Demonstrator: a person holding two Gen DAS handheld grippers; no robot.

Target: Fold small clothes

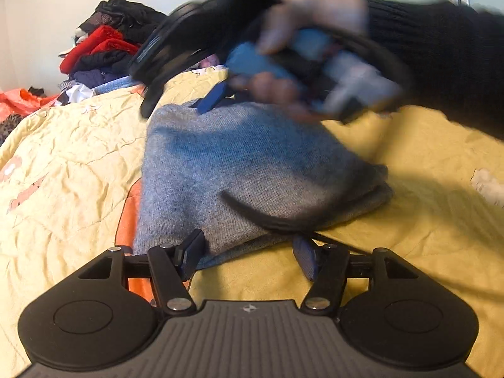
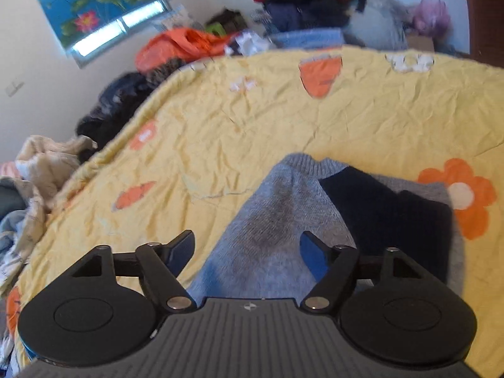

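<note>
Folded grey knit sweater (image 1: 252, 170), soft, limp: lying ahead of left gripper (image 1: 249, 256), fingers hanging spread, empty; right gripper (image 2: 247, 249) likewise unclenched; pinching folded edge advisable.

- Left gripper (image 1: 249, 256): black body, ribbed grey centre plate with small white logo, 2 round black side discs, black linkage arms on silver screws, blue fingers (image 1: 192, 252).
- Right gripper (image 2: 247, 252): same build, same blue fingers (image 2: 310, 253); blurred in left view, blue-grey handle.
- Black cable (image 1: 271, 217) loops off it.
- Hand (image 1: 315, 15) on handle; dark ribbed knit sleeve (image 1: 441, 56).
</note>
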